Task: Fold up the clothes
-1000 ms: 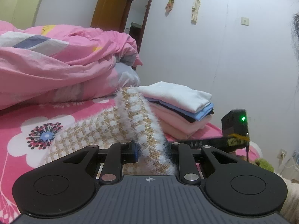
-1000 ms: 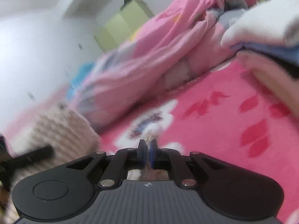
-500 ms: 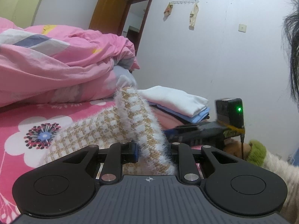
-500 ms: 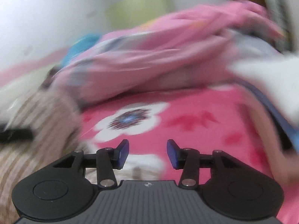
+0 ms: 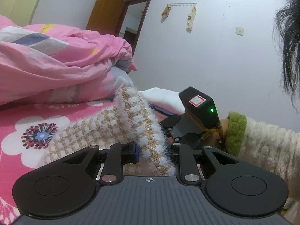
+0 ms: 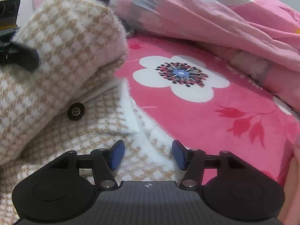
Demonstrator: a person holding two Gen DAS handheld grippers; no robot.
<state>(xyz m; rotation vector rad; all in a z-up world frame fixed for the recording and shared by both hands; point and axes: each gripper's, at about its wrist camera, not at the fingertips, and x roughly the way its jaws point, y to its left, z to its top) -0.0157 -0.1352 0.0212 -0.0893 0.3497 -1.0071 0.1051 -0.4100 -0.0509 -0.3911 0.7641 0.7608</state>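
Observation:
A fuzzy beige-and-white checked cardigan (image 5: 105, 131) lies on the pink flowered bedsheet (image 5: 15, 116). My left gripper (image 5: 154, 154) is shut on a raised fold of it that stands up between the fingers. In the right wrist view the cardigan (image 6: 61, 43) is partly folded over, with a dark button (image 6: 76, 111) showing. My right gripper (image 6: 148, 154) is open just above the garment's white-trimmed edge, nothing between its blue pads (image 6: 117, 154). The right gripper's body (image 5: 198, 110) shows beyond the fold in the left wrist view.
A rumpled pink duvet (image 5: 56, 61) fills the back of the bed. A stack of folded clothes (image 5: 165, 99) sits behind the cardigan. A person's fleecy sleeve with green cuff (image 5: 236, 133) and dark hair (image 5: 288, 28) are at right. The flowered bedsheet (image 6: 196, 93) lies bare to the right.
My right gripper opened, letting go of the cardigan, and swung round over the garment's near edge. The left gripper kept its hold on the fold and barely moved.

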